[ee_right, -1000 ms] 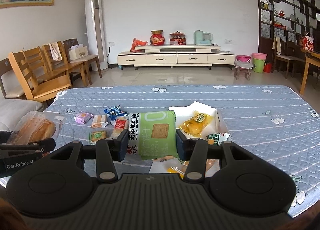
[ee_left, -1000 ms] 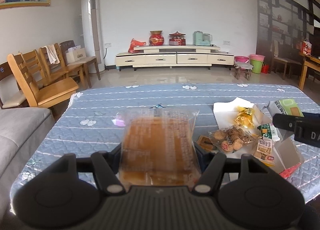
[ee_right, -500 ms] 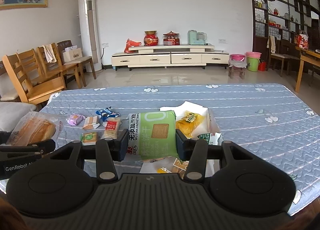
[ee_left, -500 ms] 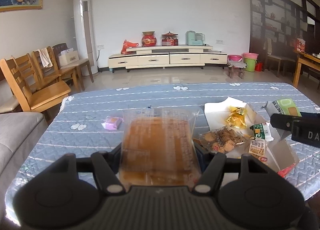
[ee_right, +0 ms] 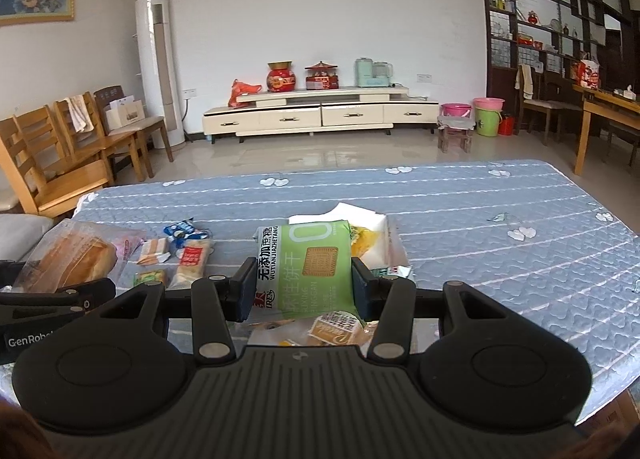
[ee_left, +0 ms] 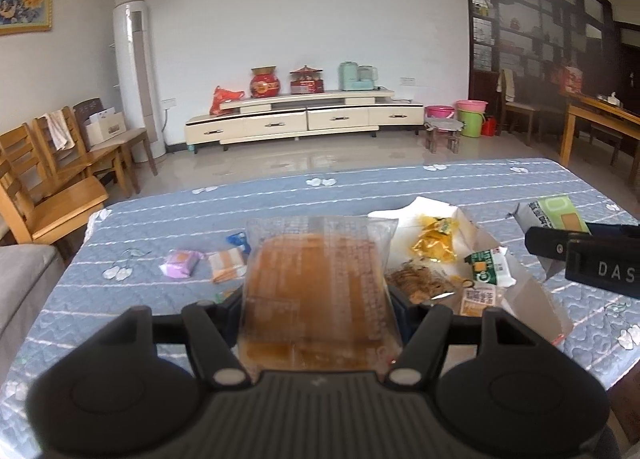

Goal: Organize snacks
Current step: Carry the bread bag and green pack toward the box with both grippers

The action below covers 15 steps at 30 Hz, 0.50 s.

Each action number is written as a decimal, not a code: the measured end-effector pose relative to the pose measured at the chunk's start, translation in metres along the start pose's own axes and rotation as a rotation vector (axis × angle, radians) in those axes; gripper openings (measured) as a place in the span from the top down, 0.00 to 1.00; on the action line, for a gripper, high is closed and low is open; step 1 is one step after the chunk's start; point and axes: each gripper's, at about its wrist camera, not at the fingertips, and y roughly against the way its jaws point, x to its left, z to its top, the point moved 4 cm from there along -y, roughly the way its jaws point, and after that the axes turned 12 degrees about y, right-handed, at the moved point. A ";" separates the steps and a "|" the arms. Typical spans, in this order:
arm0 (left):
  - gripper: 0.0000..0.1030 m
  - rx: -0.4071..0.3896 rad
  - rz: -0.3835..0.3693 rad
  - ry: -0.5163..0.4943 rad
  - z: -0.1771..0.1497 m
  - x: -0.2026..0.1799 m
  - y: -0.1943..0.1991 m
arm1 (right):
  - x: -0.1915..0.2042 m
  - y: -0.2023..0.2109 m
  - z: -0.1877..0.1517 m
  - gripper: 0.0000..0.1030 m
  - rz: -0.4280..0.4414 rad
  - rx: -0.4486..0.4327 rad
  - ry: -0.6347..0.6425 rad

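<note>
Left gripper (ee_left: 318, 303) pinches a clear bread packet (ee_left: 316, 283) above the quilted table (ee_right: 500, 259). Right gripper (ee_right: 303, 287) clamps a green biscuit pack (ee_right: 310, 267) over the open white box (ee_left: 440, 219) (yellow snack bag (ee_left: 434, 239) inside). Small snacks (ee_right: 188, 255) lie left.

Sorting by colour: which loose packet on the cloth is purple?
The purple packet, leftmost of the loose ones, beside the orange-and-white packet; the others are blue, orange or green.
</note>
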 end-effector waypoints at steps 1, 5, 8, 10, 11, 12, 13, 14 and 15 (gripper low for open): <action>0.35 0.001 -0.004 -0.005 0.000 -0.003 -0.001 | -0.001 -0.001 0.000 0.43 -0.006 0.001 -0.003; 0.35 0.011 -0.029 -0.020 -0.002 -0.015 -0.006 | -0.002 -0.002 -0.002 0.43 -0.022 0.005 -0.012; 0.35 0.014 -0.048 -0.034 -0.002 -0.023 -0.008 | -0.002 -0.004 -0.002 0.43 -0.032 0.008 -0.018; 0.35 0.016 -0.060 -0.042 -0.002 -0.029 -0.009 | -0.002 -0.005 -0.002 0.43 -0.039 0.010 -0.022; 0.35 0.016 -0.064 -0.046 -0.003 -0.032 -0.010 | -0.002 -0.006 -0.002 0.43 -0.042 0.011 -0.025; 0.35 0.017 -0.068 -0.048 -0.003 -0.035 -0.010 | -0.001 -0.004 -0.002 0.43 -0.046 0.011 -0.028; 0.35 0.018 -0.073 -0.049 -0.003 -0.037 -0.011 | -0.001 -0.004 -0.002 0.43 -0.049 0.011 -0.030; 0.35 0.019 -0.076 -0.050 -0.004 -0.038 -0.011 | -0.001 -0.003 -0.003 0.43 -0.051 0.012 -0.031; 0.35 0.021 -0.080 -0.052 -0.004 -0.040 -0.011 | 0.000 -0.004 -0.003 0.43 -0.055 0.013 -0.033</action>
